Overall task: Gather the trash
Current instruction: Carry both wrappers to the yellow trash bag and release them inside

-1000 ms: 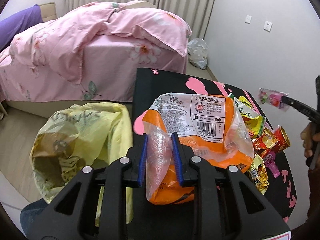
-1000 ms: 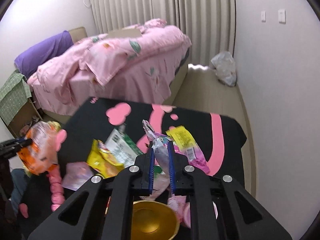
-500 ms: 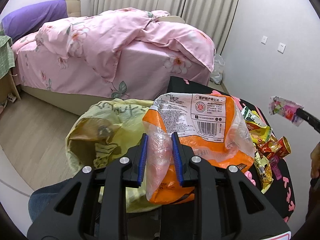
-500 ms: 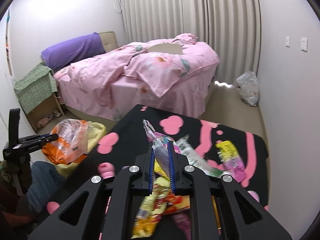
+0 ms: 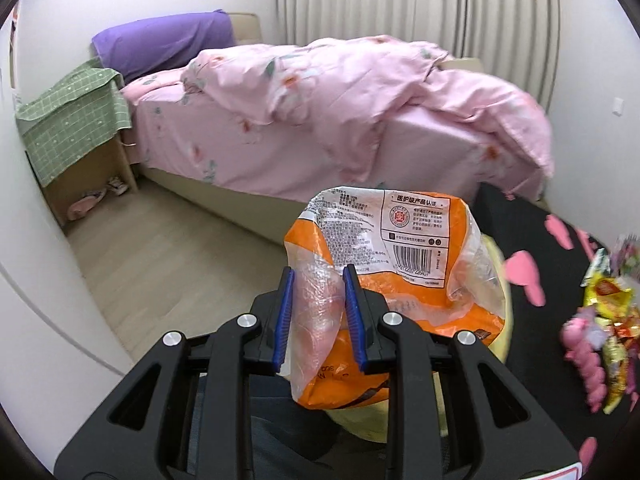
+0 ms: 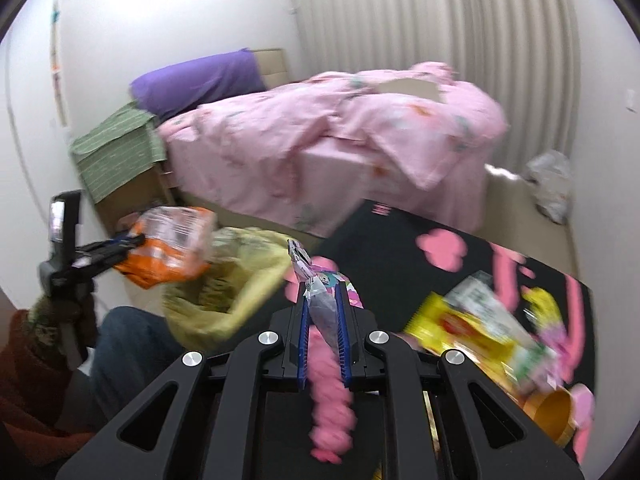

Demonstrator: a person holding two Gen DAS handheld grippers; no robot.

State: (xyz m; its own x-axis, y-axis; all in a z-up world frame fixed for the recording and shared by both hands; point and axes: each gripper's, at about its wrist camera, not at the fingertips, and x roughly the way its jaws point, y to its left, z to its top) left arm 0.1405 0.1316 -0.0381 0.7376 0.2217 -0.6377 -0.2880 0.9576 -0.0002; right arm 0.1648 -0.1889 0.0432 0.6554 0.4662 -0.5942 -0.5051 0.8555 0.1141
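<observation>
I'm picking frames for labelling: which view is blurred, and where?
Left wrist view: crumpled orange plastic packet sharp, bright wrappers at right edge smeared. Right wrist view: motion blur throughout, worst on yellow snack wrappers; small silvery wrapper fairly crisp.

Left tool and right tool both clamped.

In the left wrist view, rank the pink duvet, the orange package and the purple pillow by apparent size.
1. pink duvet
2. orange package, though nearness to the camera inflates it
3. purple pillow
</observation>
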